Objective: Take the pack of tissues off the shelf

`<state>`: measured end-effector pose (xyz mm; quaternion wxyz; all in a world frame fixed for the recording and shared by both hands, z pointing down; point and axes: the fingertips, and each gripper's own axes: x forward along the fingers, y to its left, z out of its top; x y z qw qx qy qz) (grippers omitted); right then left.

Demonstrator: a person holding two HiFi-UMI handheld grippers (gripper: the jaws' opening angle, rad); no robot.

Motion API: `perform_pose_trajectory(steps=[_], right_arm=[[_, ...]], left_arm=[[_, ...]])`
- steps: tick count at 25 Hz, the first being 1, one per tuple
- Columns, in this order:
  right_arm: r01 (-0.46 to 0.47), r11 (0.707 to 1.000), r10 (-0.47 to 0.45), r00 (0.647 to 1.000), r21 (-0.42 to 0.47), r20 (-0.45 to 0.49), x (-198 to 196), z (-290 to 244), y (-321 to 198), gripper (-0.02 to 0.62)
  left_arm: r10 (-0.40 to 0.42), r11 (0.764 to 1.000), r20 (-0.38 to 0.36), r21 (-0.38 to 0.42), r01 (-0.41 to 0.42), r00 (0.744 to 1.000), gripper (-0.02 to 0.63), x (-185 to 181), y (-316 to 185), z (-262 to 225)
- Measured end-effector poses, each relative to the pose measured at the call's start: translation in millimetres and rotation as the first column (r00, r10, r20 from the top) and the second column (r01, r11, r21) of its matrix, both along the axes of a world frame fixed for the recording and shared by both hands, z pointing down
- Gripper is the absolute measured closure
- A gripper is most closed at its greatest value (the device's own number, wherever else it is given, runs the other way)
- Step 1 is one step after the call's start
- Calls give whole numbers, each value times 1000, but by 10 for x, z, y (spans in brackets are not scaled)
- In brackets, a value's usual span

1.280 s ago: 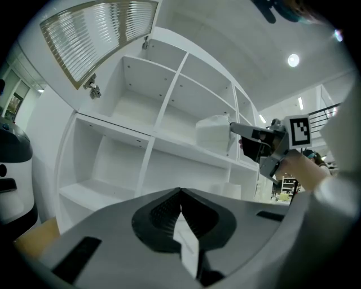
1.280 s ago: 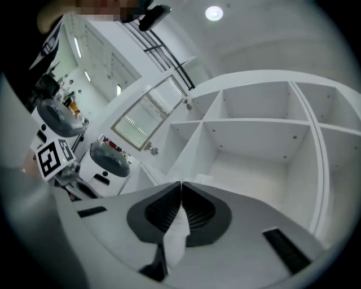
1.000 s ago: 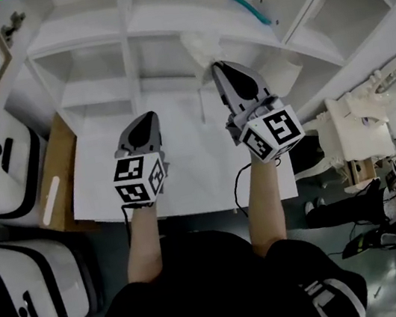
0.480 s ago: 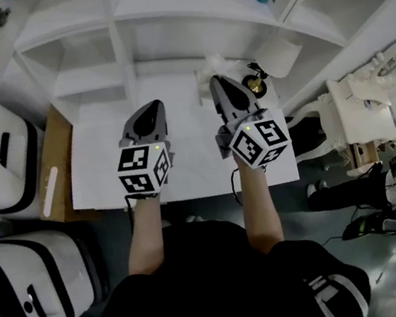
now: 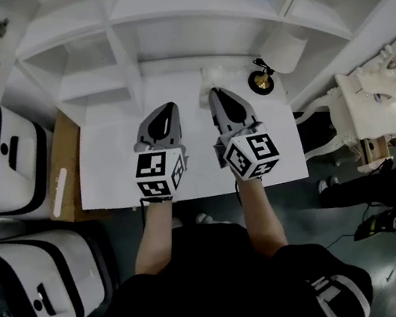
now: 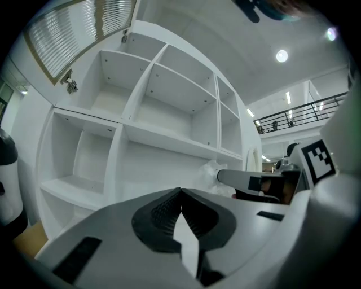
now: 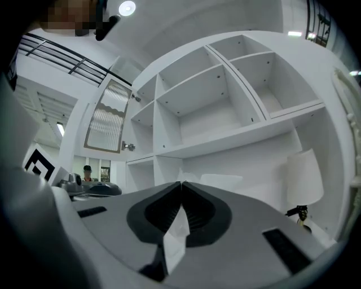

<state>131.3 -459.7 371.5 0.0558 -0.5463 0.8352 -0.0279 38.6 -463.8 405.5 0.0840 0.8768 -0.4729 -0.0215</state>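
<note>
Black top, grey left hand-held gripper, matching right hand-held gripper

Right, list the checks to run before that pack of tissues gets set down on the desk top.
1. Grip of the right gripper: ok. Its jaws are closed, and the wrapper of the pack of tissues is bunched at its tip.
2. Pack off the shelf: ok. It is over the desk top.
3. Pack resting on the desk top: cannot tell.
4. The left gripper out of the way: ok. It is shut and empty, beside the right one.
5. The lamp clear of the pack: ok. It stands apart, to the right.
</note>
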Motion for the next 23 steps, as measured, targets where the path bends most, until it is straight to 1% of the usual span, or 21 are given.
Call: perform_pose_trajectory(steps=[5,23], right_arm=[[2,1000,-2,1000,-1,-16,15,24,4,574],[21,1000,-20,998,15,-54,0,-24,-61,574]], left_arm=[[4,1000,8,-1,-4,1000,595,45,-5,7],[3,1000,-12,8,-3,1000,595,65,-99,-40]])
